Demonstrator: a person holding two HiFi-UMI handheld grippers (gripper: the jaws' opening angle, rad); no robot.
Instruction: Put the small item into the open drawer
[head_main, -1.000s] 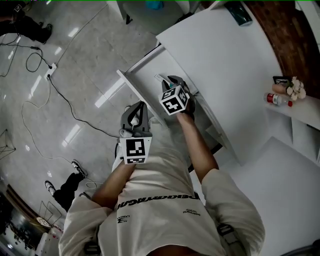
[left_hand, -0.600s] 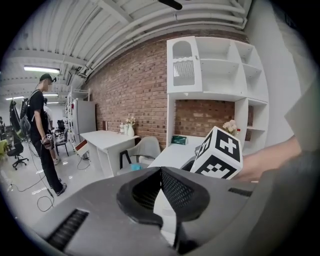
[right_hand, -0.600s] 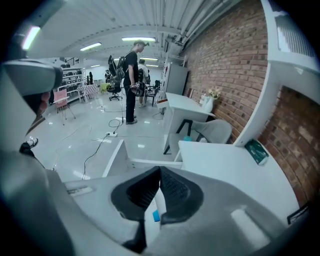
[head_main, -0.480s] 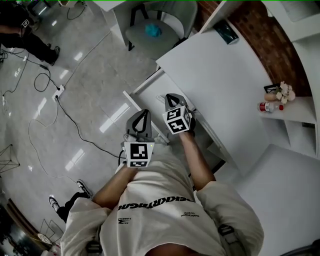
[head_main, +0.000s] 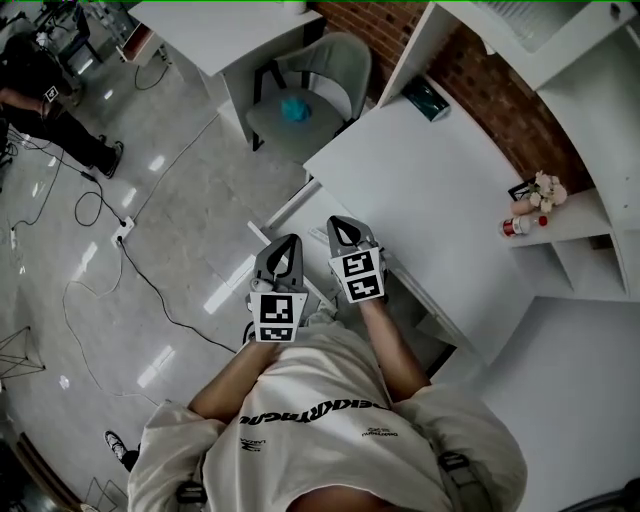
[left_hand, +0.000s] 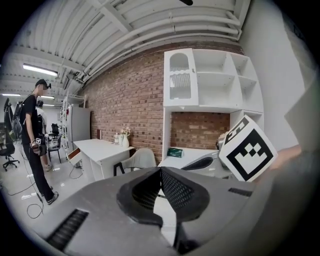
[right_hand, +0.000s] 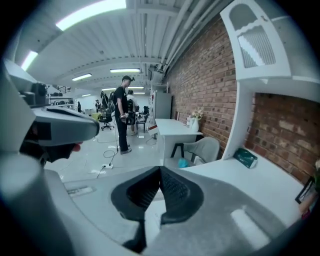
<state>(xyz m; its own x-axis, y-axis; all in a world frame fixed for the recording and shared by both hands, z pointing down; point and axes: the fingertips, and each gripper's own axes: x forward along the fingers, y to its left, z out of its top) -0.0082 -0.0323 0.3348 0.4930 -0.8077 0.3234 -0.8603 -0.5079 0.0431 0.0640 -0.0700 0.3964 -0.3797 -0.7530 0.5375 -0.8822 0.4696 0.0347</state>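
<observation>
The white drawer (head_main: 298, 210) stands pulled out from under the white desk (head_main: 430, 200). Both grippers are held up side by side in front of the person's chest, over the drawer's near end. My left gripper (head_main: 283, 248) is shut with nothing between its pads; in its own view the jaws (left_hand: 160, 172) meet in the air. My right gripper (head_main: 345, 232) is likewise shut and holds nothing (right_hand: 160, 172). The small item shows in no view; the grippers hide much of the drawer's inside.
A grey chair (head_main: 310, 95) with a teal thing (head_main: 291, 108) on its seat stands beyond the desk. A green box (head_main: 428, 97) lies at the desk's far end. A bottle and flowers (head_main: 520, 222) sit on the shelf at the right. A person (head_main: 40, 90) and floor cables (head_main: 130, 230) are at the left.
The right gripper has drawn back from inside the drawer toward the body and now sits level with the left one. The head view has tipped up to show more of the room.
</observation>
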